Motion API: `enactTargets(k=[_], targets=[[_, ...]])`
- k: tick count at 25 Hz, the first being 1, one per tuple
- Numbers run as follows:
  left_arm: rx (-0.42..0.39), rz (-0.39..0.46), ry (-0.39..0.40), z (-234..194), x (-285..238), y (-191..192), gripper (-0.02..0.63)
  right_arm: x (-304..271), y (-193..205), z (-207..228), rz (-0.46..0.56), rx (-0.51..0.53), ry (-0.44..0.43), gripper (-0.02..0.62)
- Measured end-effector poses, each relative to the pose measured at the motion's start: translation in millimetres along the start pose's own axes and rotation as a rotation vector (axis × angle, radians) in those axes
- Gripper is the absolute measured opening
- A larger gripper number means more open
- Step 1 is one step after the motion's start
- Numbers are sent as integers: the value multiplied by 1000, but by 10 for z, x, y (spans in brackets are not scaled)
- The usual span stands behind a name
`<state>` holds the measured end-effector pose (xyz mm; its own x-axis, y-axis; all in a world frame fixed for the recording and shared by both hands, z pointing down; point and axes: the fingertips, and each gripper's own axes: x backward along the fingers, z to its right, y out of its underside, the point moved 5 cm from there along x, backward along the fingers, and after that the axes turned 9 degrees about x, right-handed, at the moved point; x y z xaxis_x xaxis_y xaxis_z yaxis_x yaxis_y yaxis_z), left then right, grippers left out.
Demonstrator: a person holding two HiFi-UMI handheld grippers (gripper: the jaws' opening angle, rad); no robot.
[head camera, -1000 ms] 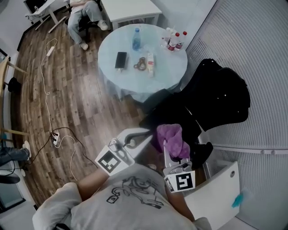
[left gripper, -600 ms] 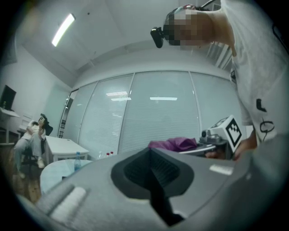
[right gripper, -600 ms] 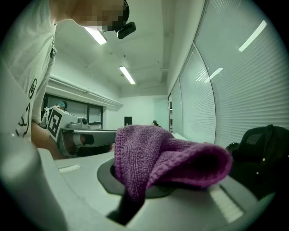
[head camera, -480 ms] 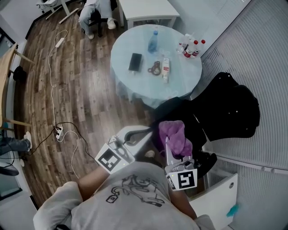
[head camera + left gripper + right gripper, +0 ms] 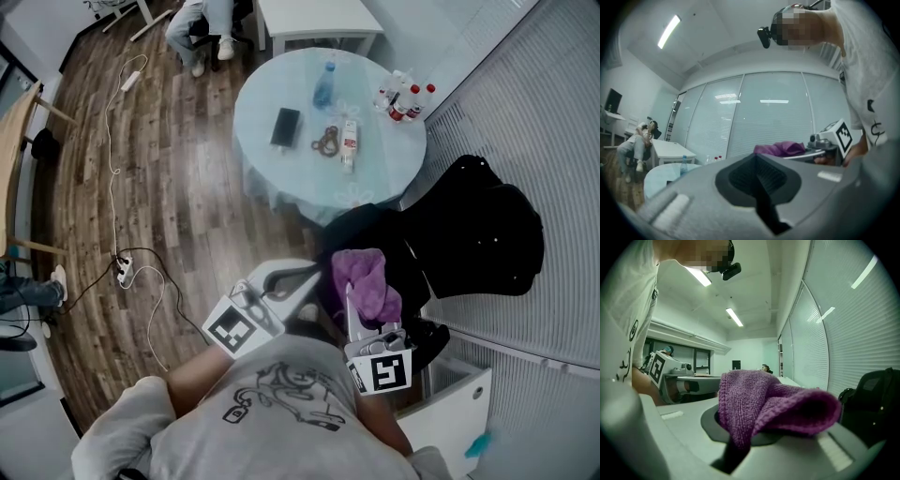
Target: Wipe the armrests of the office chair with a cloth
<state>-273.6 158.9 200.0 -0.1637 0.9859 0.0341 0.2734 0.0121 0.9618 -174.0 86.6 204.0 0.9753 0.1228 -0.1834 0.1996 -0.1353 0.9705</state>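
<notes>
A purple cloth (image 5: pixel 362 281) is bunched in my right gripper (image 5: pixel 349 300), which is shut on it; the cloth (image 5: pixel 771 404) drapes over the closed jaws in the right gripper view. The cloth hangs above the black office chair (image 5: pixel 469 230), whose seat and back are draped in dark fabric. I cannot pick out an armrest for certain. My left gripper (image 5: pixel 309 272) is held level just left of the cloth, shut with nothing in it. In the left gripper view the jaws (image 5: pixel 758 176) meet, and the cloth (image 5: pixel 780 148) shows beyond them.
A round pale table (image 5: pixel 272 169) stands ahead with a phone (image 5: pixel 285 127), a water bottle (image 5: pixel 322 89) and small red-capped bottles (image 5: pixel 405 101). A white cabinet (image 5: pixel 450 408) sits at my right. Cables and a power strip (image 5: pixel 120 267) lie on the wood floor. A seated person (image 5: pixel 202 28) is far off.
The head view has swung, so the table and chair sit further right and lower in frame. Both grippers and the cloth keep nearly the same pose in front of me.
</notes>
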Motion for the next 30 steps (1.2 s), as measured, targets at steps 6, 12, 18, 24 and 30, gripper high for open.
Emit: enactTargets(k=[6, 12, 18, 24, 30], targets=[[47, -12, -14, -76, -126, 76, 2, -32, 80, 113, -23, -9, -14, 31], [70, -52, -23, -158, -242, 225, 2, -78, 240, 181, -66, -29, -35, 31], [79, -77, -34, -253, -344, 439, 2, -142, 458, 249, -94, -50, -57, 31], [85, -97, -41, -313, -375, 586, 2, -181, 599, 282, -100, -48, -72, 31], [73, -110, -38, -425, -440, 715, 2, -345, 712, 308, -94, -30, -76, 31]])
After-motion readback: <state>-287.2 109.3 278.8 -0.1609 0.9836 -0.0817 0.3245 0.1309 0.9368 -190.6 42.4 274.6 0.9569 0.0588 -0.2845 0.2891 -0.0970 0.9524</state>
